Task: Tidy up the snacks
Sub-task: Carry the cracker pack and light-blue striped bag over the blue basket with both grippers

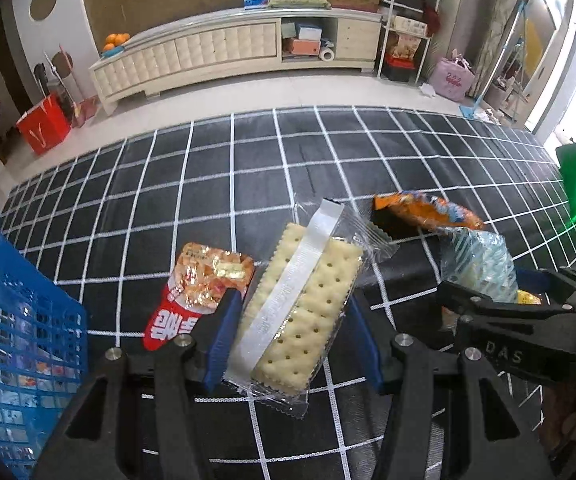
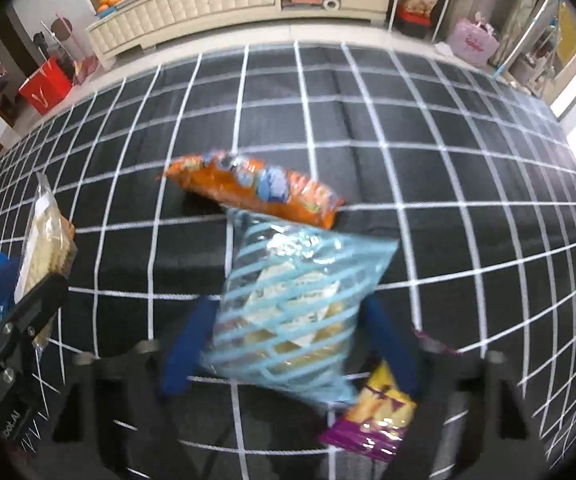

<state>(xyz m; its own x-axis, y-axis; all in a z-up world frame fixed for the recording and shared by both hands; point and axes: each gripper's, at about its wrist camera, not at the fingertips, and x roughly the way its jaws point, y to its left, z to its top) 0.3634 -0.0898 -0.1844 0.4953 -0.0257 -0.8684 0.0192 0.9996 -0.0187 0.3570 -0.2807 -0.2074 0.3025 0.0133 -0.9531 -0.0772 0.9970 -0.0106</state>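
My left gripper (image 1: pixel 292 312) is shut on a clear pack of crackers (image 1: pixel 300 312) and holds it above the black checked cloth (image 1: pixel 207 184). The pack also shows at the left of the right wrist view (image 2: pixel 47 248). My right gripper (image 2: pixel 292 316) is shut on a light blue striped snack bag (image 2: pixel 292 312), lifted off the cloth. The bag also shows in the left wrist view (image 1: pixel 480 260). An orange snack bag (image 2: pixel 255 188) lies on the cloth beyond it. A red and orange snack packet (image 1: pixel 195 288) lies left of the crackers. A purple and yellow snack bag (image 2: pixel 376 412) lies under my right gripper.
A blue plastic basket (image 1: pixel 19 320) stands at the left edge of the cloth. Beyond the cloth are a tiled floor, a long cream cabinet (image 1: pixel 227 48), a red bag (image 1: pixel 43 124) and a pink bag (image 1: pixel 452 78).
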